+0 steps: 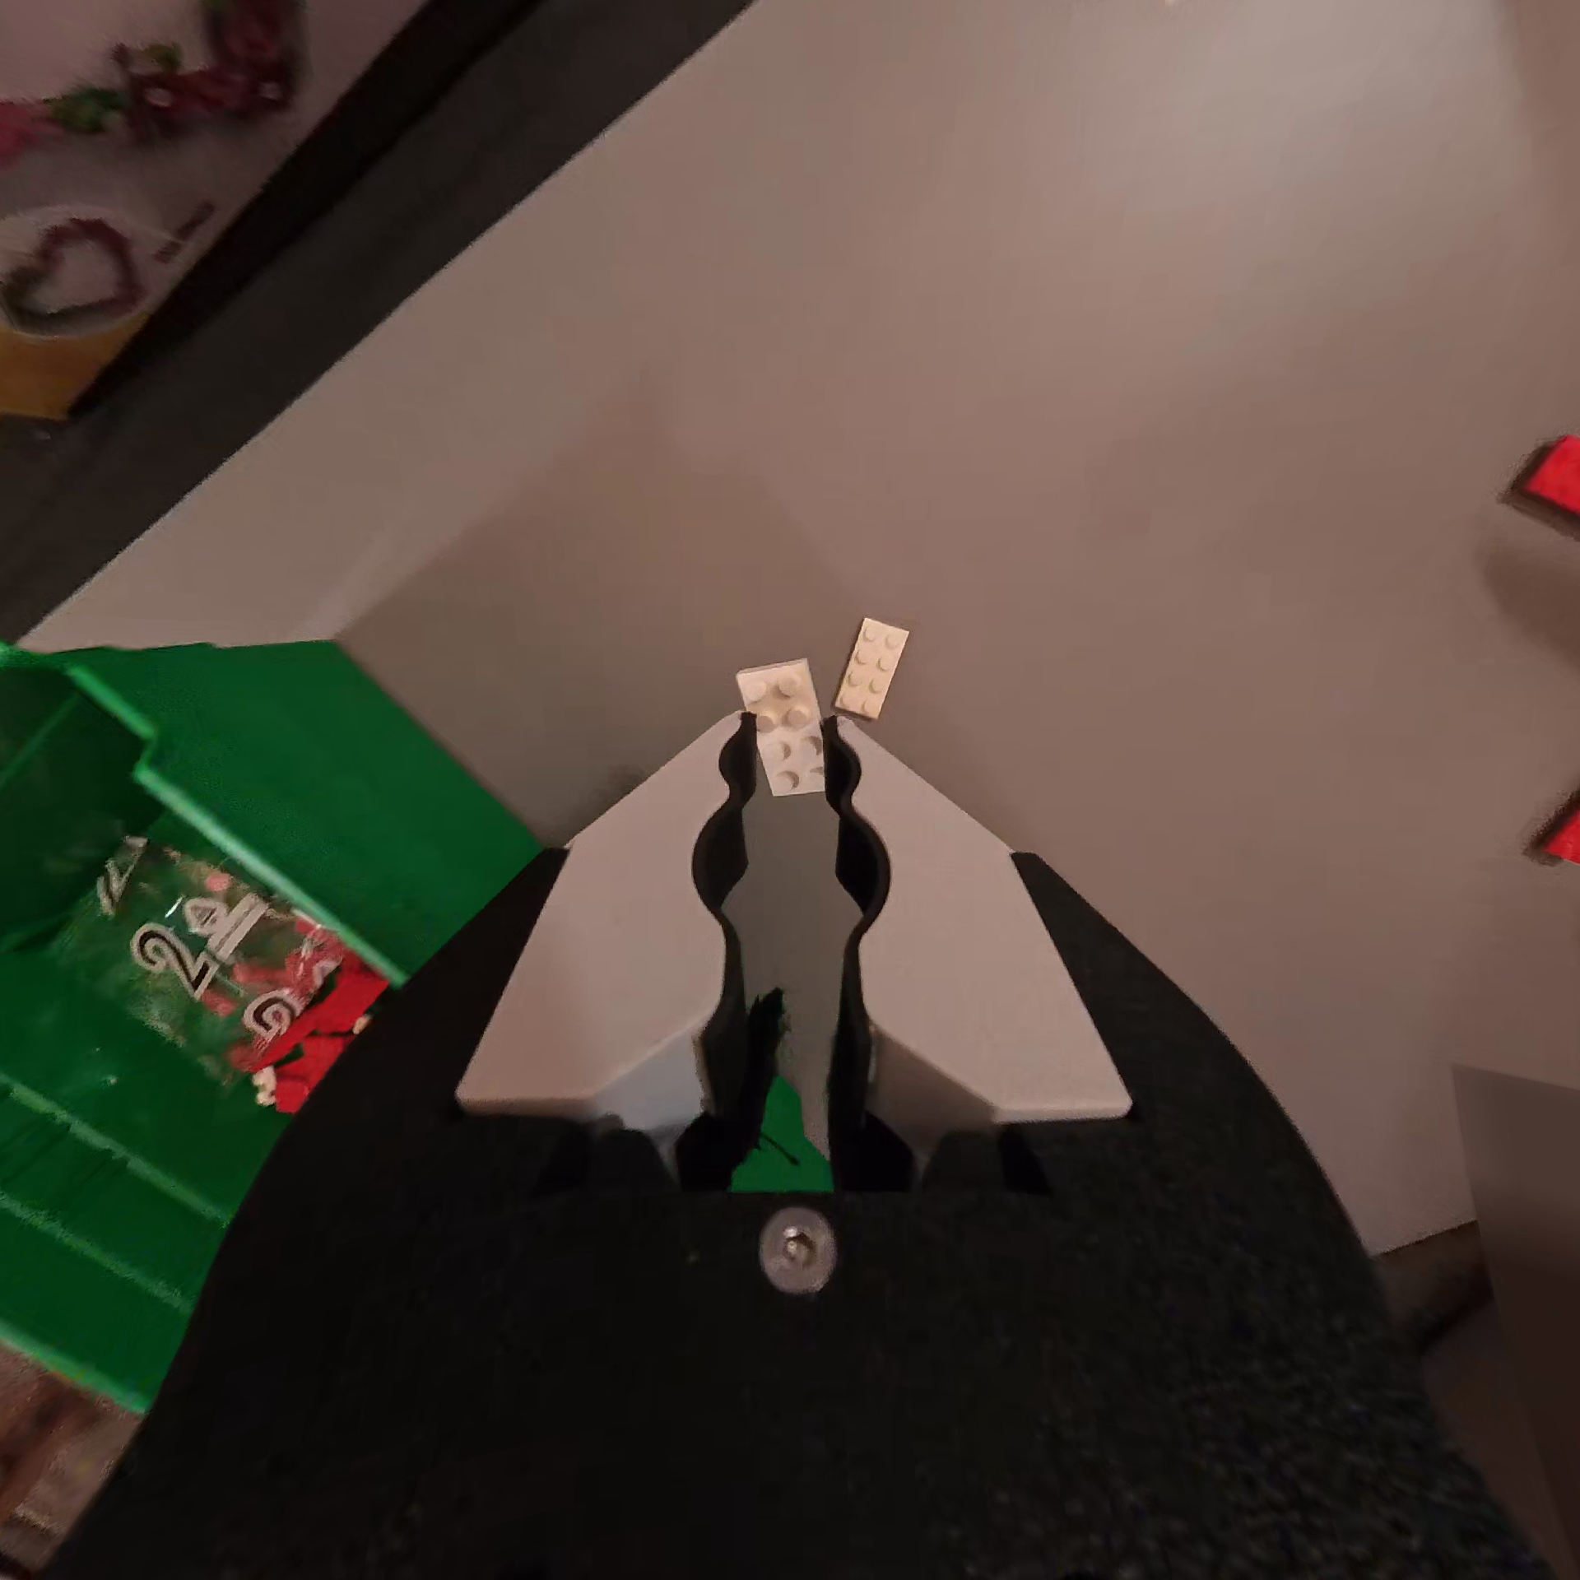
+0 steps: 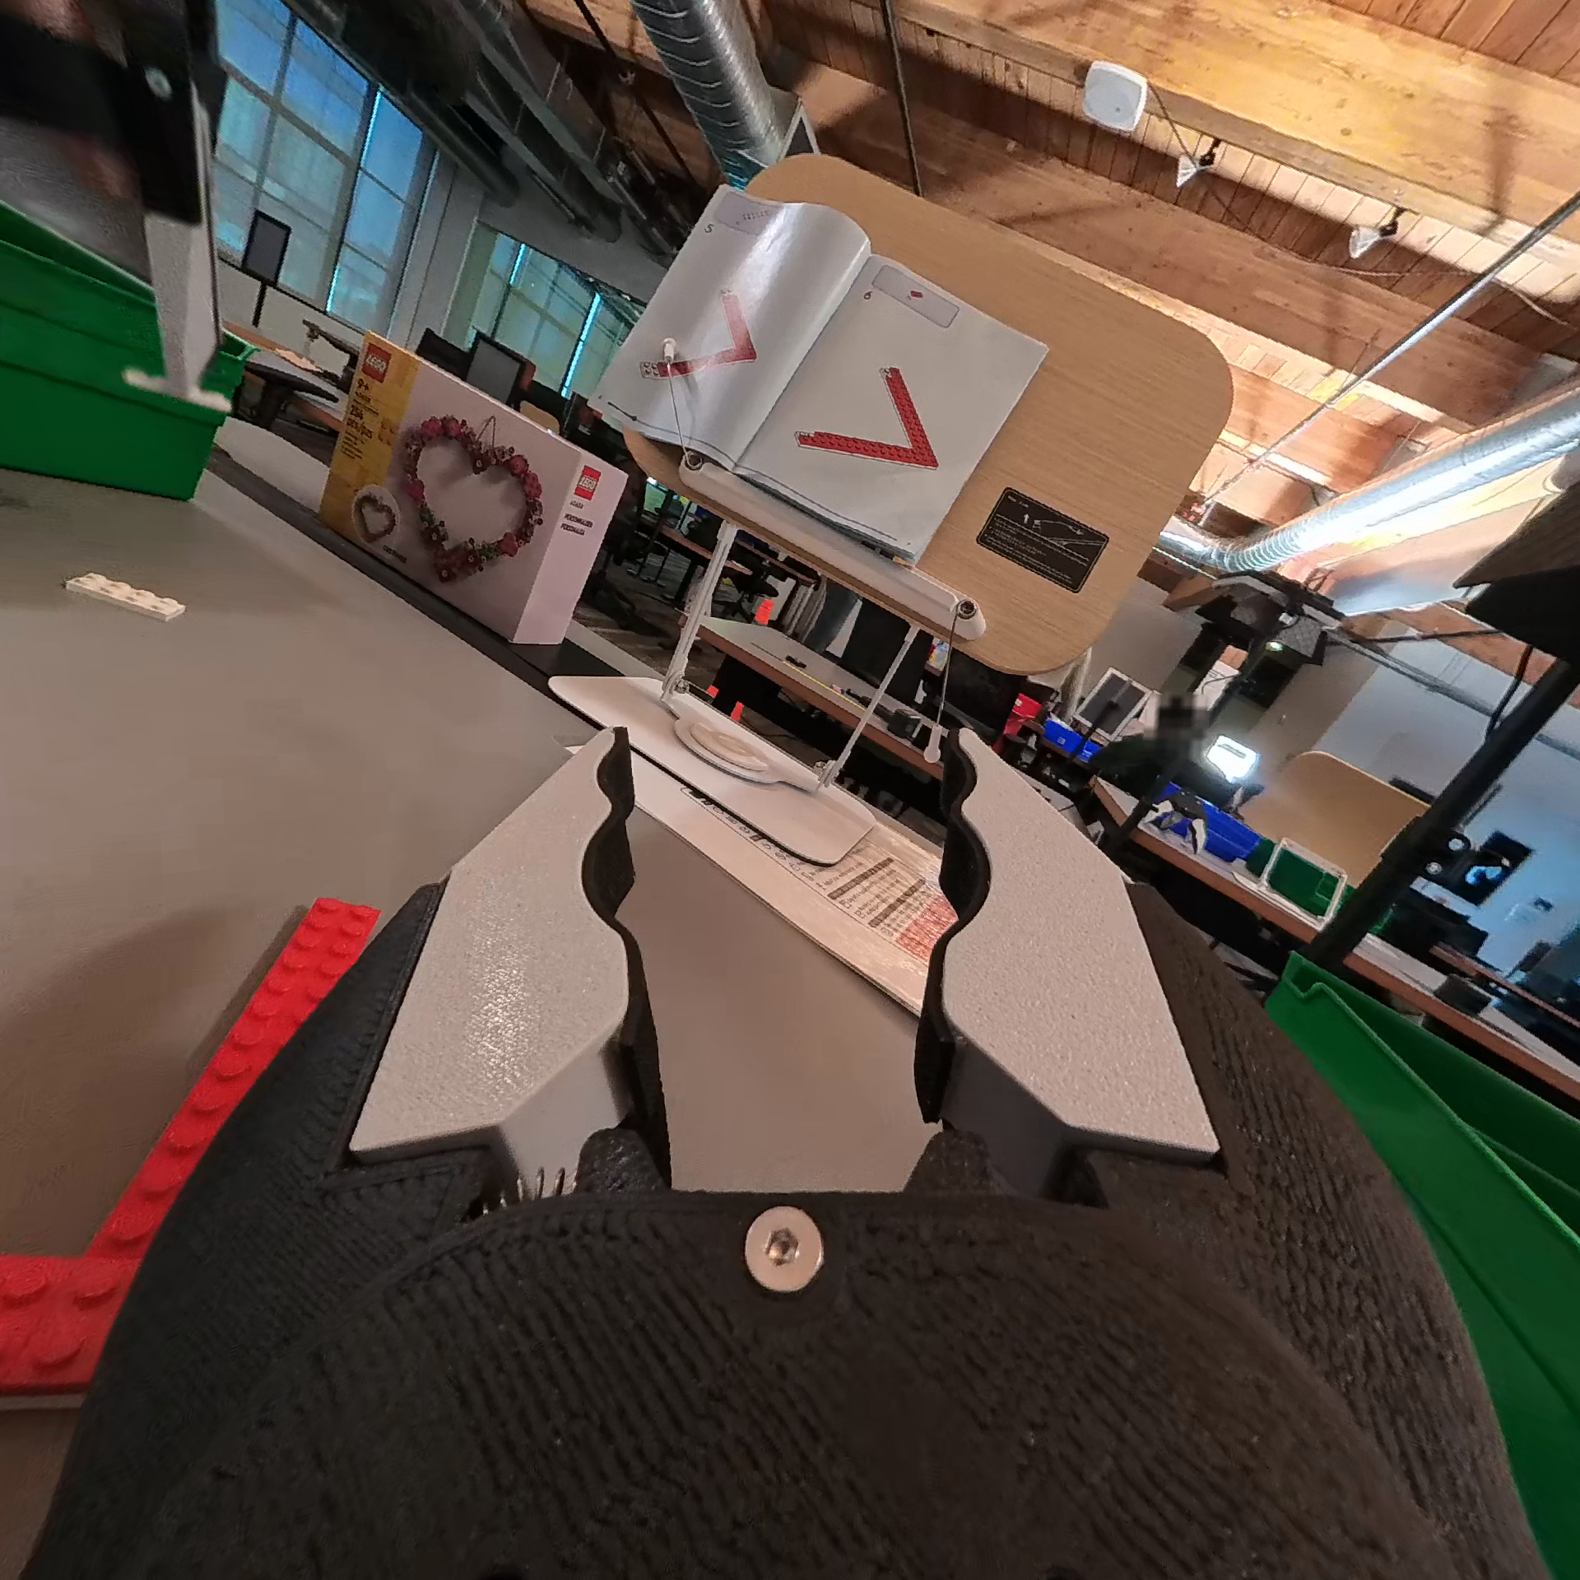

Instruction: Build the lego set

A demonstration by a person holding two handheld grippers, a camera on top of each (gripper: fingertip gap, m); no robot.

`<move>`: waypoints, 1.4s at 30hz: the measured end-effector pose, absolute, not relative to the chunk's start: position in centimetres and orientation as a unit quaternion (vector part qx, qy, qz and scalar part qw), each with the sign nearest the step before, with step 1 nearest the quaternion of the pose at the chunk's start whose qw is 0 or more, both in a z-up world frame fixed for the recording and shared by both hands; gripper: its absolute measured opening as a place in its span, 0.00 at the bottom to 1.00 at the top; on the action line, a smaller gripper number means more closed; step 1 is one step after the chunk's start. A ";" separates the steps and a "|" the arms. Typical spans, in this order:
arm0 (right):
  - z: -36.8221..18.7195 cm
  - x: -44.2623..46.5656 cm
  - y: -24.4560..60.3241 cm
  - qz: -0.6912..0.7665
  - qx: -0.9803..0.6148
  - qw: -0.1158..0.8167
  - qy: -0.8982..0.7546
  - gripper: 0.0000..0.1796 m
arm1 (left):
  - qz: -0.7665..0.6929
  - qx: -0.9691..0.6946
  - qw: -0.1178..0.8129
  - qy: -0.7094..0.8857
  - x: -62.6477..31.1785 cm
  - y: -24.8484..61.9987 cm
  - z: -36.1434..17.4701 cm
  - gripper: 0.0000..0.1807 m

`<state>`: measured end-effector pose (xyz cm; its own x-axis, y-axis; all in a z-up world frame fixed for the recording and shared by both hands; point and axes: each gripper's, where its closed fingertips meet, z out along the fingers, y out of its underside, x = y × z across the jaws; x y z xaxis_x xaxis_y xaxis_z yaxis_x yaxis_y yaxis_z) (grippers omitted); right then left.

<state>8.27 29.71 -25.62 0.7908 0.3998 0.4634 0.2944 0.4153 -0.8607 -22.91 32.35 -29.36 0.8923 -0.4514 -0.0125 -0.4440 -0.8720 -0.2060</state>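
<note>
Ahead of the right gripper (image 2: 782,842) the book stand (image 2: 752,769) blocks; the green bin (image 2: 1453,1137) crowds its right; bare table (image 2: 256,769) lies left.

Printed writing marks the set box (image 2: 479,504), bag (image 1: 214,958) and booklet (image 2: 821,376).

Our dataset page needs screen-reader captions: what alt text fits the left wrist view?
The left gripper pinches a small white studded plate above a grey table, with a second white plate lying just to its right. A green bin holding a clear bag of pieces sits at left, and red pieces show at the right edge.
</note>
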 end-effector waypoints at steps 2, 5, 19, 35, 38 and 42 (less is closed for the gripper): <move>-25.7 8.2 29.7 0.034 -0.539 0.777 -0.323 0.40 | -0.013 -0.969 0.074 0.234 -23.0 32.1 -31.1 0.07; -25.7 8.0 29.7 0.033 -0.538 0.776 -0.326 0.40 | -0.008 -0.971 0.046 0.233 -23.4 32.0 -33.4 0.07; -25.7 7.9 29.7 0.034 -0.538 0.776 -0.328 0.40 | -0.021 -0.974 0.016 0.224 -23.5 31.8 -36.9 0.08; -25.7 7.9 29.7 0.032 -0.538 0.775 -0.329 0.40 | -0.023 -0.979 -0.001 0.202 -23.5 31.4 -37.5 0.16; -25.7 7.9 29.7 0.032 -0.538 0.775 -0.330 0.40 | -0.030 -0.980 0.008 0.195 -23.3 31.7 -37.1 0.21; -25.7 7.9 29.7 0.033 -0.536 0.776 -0.331 0.40 | -0.040 -0.979 0.049 0.196 -23.5 32.4 -34.0 0.21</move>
<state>7.87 29.66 -25.74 0.7789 0.4058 0.4781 0.3041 0.4222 -0.8540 -23.49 32.43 -34.00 0.9204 -0.3867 0.0586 -0.3789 -0.9187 -0.1116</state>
